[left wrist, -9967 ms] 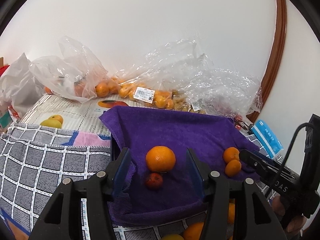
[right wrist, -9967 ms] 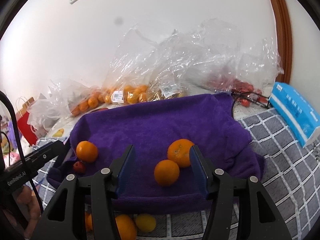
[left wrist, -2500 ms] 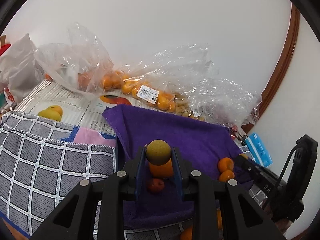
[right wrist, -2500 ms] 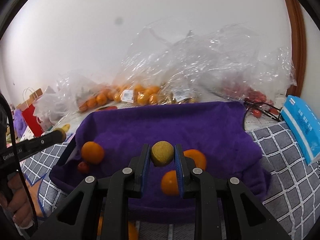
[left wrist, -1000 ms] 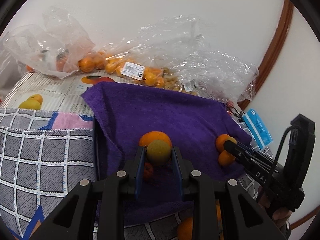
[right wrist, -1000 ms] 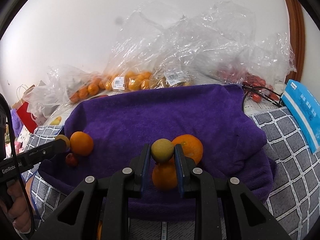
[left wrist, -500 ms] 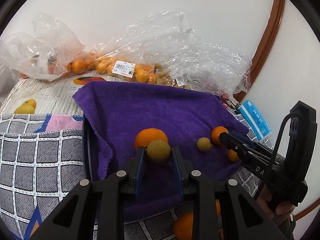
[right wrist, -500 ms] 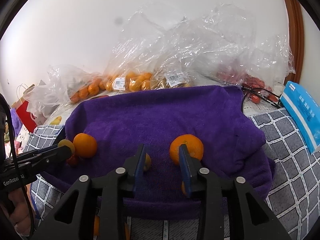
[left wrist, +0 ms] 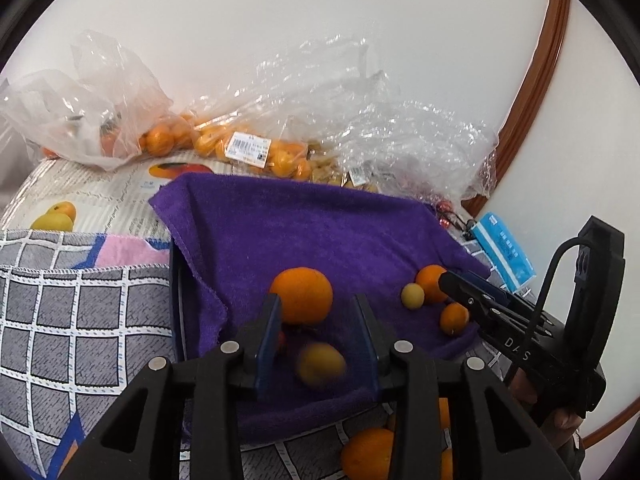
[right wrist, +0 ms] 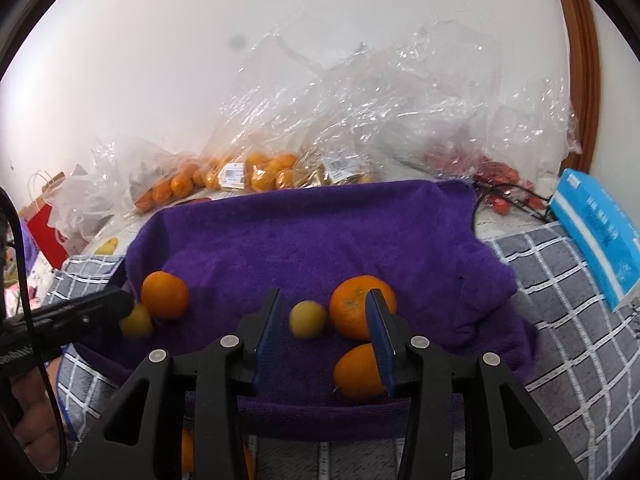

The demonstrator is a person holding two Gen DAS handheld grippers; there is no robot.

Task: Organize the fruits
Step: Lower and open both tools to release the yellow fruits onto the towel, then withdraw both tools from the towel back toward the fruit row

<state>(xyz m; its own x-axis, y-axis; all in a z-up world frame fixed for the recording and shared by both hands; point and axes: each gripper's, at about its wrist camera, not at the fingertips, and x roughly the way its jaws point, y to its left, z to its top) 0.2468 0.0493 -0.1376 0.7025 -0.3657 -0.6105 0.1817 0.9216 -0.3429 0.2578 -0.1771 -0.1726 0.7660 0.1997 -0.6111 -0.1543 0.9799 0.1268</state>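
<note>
Both my grippers just parted, narrow gaps, nothing gripped: left gripper (left wrist: 316, 332) over blurred yellow fruit (left wrist: 321, 365) on purple towel (left wrist: 304, 232); right gripper (right wrist: 322, 320) above another yellow fruit (right wrist: 307, 318).

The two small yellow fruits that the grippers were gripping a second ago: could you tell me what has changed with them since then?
Both were let go. The right gripper has just been opening; its yellow fruit now lies on the purple towel beside the large orange. The left gripper has just been opening too; its fruit shows blurred between the parted fingers. The oranges and plastic bags stayed put.
</note>
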